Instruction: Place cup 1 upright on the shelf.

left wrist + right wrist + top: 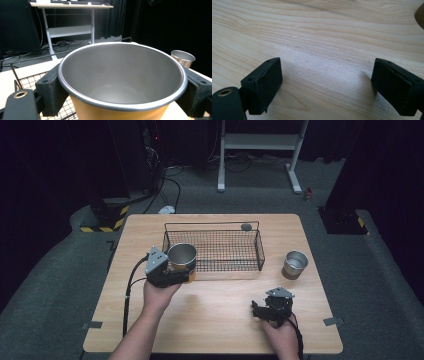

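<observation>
A steel cup [181, 256] was clamped by the left gripper [172, 270] at the wire basket's [215, 251] left end, toward the worktop's [215, 320] left edge. The right gripper [272, 307], jaws spread, was held near the front edge.

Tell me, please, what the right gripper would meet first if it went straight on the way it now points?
Most likely the bare wooden table: the right gripper looks down along open, empty jaws at the tabletop. A brown edge at that view's upper right may be the second metal cup, but it lies off the line.
</observation>
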Motion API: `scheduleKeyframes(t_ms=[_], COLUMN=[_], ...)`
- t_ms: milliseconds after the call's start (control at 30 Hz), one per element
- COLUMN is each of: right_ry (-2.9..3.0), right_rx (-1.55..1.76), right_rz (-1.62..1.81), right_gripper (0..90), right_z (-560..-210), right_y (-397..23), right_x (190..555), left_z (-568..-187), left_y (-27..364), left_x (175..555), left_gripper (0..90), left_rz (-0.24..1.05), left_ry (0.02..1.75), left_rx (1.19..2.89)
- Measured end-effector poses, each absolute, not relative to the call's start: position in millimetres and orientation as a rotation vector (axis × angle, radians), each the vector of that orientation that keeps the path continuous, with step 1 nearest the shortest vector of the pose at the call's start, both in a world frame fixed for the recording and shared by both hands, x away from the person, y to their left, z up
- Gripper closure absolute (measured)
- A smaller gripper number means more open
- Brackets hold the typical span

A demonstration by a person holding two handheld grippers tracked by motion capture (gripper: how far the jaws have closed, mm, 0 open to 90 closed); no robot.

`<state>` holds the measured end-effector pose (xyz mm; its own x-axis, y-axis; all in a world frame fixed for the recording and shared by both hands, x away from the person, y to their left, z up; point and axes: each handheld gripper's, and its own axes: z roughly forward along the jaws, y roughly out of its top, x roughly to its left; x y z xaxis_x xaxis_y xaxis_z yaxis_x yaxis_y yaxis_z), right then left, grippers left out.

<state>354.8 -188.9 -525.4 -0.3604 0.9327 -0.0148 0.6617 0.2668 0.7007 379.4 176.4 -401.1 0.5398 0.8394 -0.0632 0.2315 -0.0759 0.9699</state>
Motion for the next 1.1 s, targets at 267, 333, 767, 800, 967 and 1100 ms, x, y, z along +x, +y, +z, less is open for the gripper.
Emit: scheduleKeyframes(t_ms=[267,333,767,800,967,1100], right_ry=[2.119,2.118,2.117,2.117,2.117,2.117], right_rx=[1.436,1.439,1.438,1.438,1.438,1.438], right_rz=[0.851,0.851,0.852,0.852,0.852,0.852], right_gripper=[9.7,9.7,9.7,9.7,9.7,9.7], right_z=[-525,-525,-525,-525,-525,-525], right_y=[-189,-189,-189,-189,-189,-189], right_x=[355,355,355,355,355,355], left_z=[-395,-394,-389,-389,-389,-390], left_y=[174,173,165,165,163,161], left_x=[391,395,407,408,414,418], left_gripper=[12.9,12.9,12.9,12.9,12.9,12.9], left_rz=[0.655,0.645,0.647,0.649,0.646,0.645], left_ry=[0.930,0.936,0.935,0.935,0.941,0.944], left_rx=[1.599,1.601,1.607,1.607,1.605,1.609])
